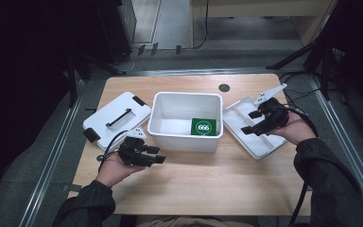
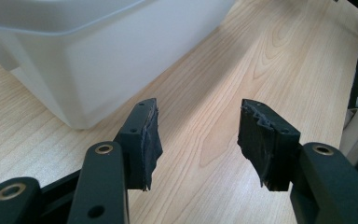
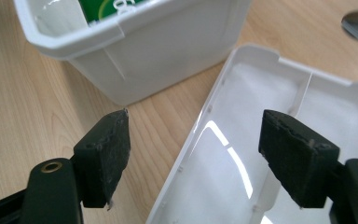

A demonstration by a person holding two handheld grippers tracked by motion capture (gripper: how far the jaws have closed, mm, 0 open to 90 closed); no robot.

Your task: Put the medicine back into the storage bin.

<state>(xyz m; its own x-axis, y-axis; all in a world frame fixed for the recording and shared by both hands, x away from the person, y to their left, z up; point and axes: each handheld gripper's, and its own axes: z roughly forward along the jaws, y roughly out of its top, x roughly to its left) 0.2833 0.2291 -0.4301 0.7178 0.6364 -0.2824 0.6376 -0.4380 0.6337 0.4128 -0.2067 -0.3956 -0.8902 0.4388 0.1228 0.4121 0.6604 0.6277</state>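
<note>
A deep white plastic bin stands at the table's middle, with a green card marked 666 lying inside by its near right wall. A shallow white divided tray lies to its right, a white lid with a black handle to its left. My left gripper hovers open at the bin's near left corner, nothing between its jaws; the left gripper view shows the bin wall just ahead. My right gripper is open over the tray, jaws astride its near rim, with the bin beyond.
The wooden table has bare surface in front of the bin. A round cable hole sits at the far edge. Cables trail off the right side. Metal floor rails run along both sides of the table.
</note>
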